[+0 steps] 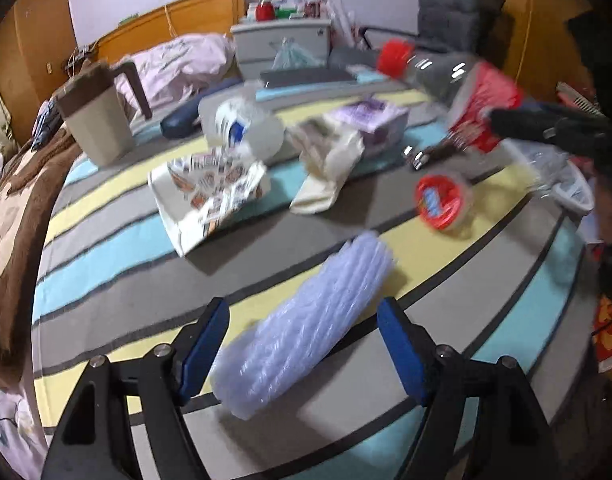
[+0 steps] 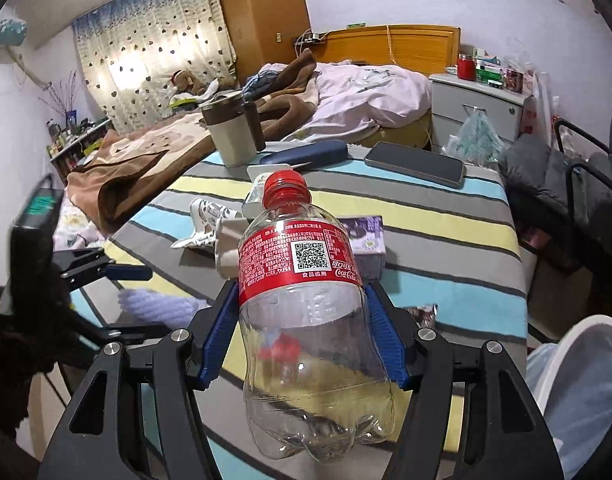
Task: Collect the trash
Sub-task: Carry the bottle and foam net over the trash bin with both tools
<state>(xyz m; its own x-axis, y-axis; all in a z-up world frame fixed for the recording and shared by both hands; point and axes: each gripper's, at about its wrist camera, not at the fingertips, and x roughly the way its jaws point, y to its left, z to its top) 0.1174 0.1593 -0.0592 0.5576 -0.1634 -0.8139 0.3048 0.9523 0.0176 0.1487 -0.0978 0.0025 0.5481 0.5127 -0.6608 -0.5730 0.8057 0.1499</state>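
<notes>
Right tongs (image 2: 301,344) clenched on an empty cola bottle (image 2: 306,320), red cap pointing away, filling the centre of the right wrist view above the striped counter (image 2: 446,236). Left tongs (image 1: 303,344) released, blue pads either side of a blurred roll of clear plastic (image 1: 306,320) at lower centre, contact not discernible. Further back: printed wrapper (image 1: 209,192), red-lidded tub (image 1: 442,202), tissue box (image 1: 374,120), beige jug (image 1: 93,120) at upper left.
</notes>
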